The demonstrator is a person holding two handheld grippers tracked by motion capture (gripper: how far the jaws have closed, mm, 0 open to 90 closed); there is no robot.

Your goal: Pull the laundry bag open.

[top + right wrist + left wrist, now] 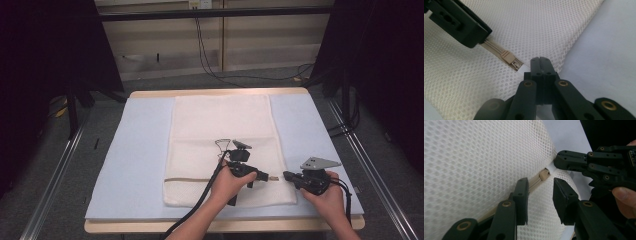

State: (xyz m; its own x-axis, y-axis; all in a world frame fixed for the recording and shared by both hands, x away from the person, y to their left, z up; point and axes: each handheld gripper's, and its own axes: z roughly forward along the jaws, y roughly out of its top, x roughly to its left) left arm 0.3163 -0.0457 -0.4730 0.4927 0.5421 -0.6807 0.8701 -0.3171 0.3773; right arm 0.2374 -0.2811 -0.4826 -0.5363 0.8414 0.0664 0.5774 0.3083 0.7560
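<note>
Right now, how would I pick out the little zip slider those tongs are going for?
Find the white mesh laundry bag lying on the pale blue table pad. A beige zipper runs across its near end. The slider is the small beige block near that line's right end, between the two tongs, the one solid lump on the flat mesh.

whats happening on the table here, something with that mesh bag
A person works on the zipper of a white mesh bag that lies flat on the pale blue table cover. The right gripper is shut, pinching the bag's edge at the end of the zipper track. The left gripper comes in with its jaws apart, one on each side of the beige zipper slider, not yet pressing on it.
</note>
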